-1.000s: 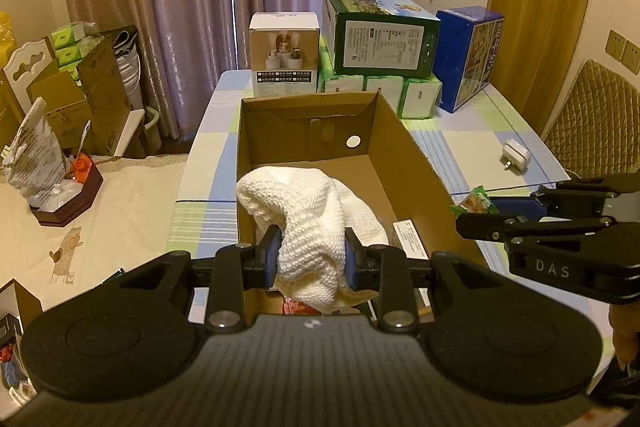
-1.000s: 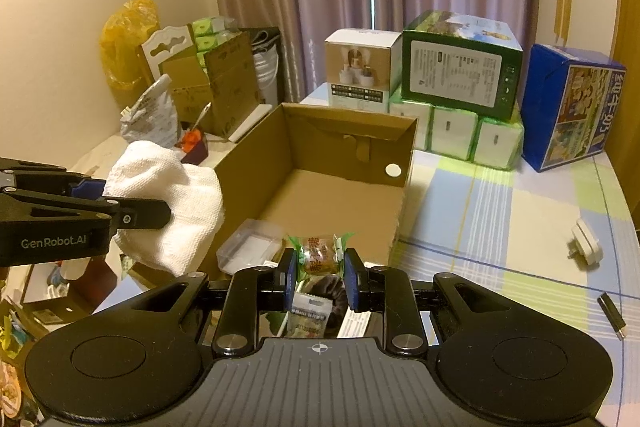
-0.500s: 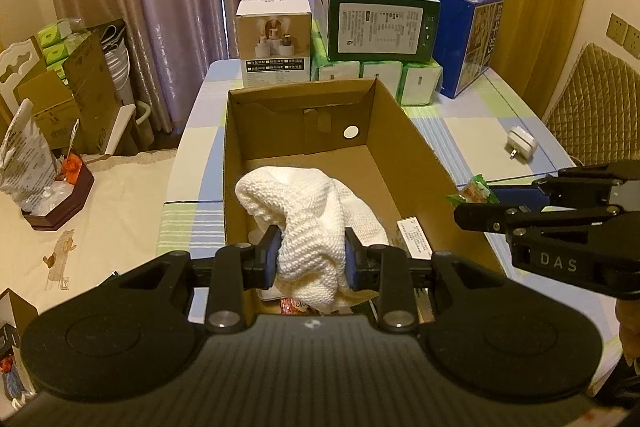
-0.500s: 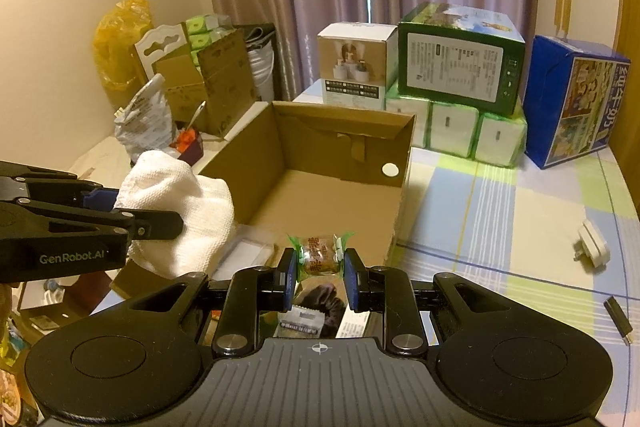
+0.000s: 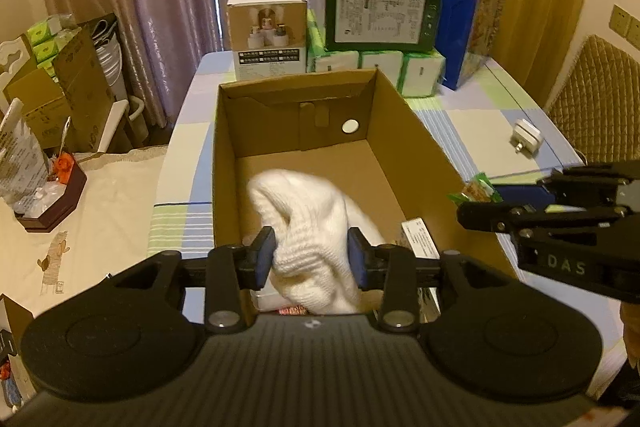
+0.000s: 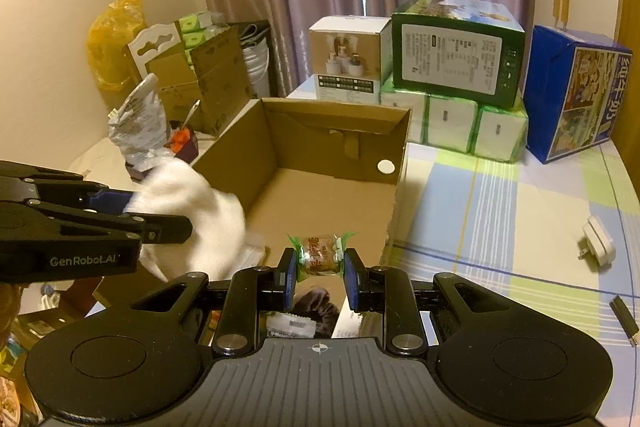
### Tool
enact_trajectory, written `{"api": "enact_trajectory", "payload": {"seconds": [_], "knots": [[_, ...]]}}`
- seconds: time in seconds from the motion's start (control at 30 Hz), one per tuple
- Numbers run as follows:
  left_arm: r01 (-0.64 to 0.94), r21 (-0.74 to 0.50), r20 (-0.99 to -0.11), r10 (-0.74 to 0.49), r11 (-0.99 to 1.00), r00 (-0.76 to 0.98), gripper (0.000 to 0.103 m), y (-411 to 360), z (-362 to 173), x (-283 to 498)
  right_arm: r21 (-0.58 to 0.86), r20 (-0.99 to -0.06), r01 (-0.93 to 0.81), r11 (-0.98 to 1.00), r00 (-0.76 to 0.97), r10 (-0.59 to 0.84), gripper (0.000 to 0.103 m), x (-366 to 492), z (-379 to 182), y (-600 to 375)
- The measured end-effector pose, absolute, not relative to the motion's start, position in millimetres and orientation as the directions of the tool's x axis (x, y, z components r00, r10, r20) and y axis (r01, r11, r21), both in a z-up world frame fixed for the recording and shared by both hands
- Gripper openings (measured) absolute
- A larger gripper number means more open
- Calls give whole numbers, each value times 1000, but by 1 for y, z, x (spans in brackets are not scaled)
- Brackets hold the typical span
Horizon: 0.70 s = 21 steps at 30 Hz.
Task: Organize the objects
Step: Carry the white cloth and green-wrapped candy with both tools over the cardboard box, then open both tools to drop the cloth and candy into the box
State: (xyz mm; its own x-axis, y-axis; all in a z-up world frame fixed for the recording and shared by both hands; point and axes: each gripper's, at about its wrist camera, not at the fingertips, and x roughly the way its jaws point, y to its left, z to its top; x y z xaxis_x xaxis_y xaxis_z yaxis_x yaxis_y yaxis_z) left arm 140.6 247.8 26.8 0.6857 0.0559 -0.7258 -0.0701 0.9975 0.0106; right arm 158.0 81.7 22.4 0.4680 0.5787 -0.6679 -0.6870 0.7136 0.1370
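An open cardboard box (image 5: pixel 404 131) (image 6: pixel 340 143) stands on the table in front of both grippers. My left gripper (image 5: pixel 312 257) (image 6: pixel 176 227) is shut on a white knitted cloth (image 5: pixel 308 223) (image 6: pixel 188 199). The cloth hangs over the box's near end and looks blurred. My right gripper (image 6: pixel 320 267) is shut on a small green-wrapped snack (image 6: pixel 322 257) (image 5: pixel 478 189), held over the box's near right corner. In the left wrist view my right gripper (image 5: pixel 468 205) comes in from the right, level with the box rim. Below both, the box's near end holds small packets (image 6: pixel 290 327).
Stacked cartons (image 5: pixel 376 11) and tissue packs (image 6: pixel 452 115) line the table's far end behind the box. A white plug (image 6: pixel 598 245) (image 5: pixel 528 141) and a black stick (image 6: pixel 624 315) lie on the striped tablecloth at the right. A quilted chair (image 5: pixel 600 95) stands beyond it.
Both grippers have moved forward, and the box now looks closer and larger. The cloth is now blurred and swinging between the left fingers, which stand slightly wider. The snack stays clamped.
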Motion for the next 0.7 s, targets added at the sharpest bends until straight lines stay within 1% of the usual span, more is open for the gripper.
{"api": "enact_trajectory", "payload": {"seconds": [0.5,0.7], "knots": [[-116,14,-696,92,993,712,35,259,39,125,145,-661,-693,707,463,590,22,158,24,83],[-131,9,-690,101,991,716,35,264,42,118,157,-628,-708,688,466,623,22,157,30,87]]}}
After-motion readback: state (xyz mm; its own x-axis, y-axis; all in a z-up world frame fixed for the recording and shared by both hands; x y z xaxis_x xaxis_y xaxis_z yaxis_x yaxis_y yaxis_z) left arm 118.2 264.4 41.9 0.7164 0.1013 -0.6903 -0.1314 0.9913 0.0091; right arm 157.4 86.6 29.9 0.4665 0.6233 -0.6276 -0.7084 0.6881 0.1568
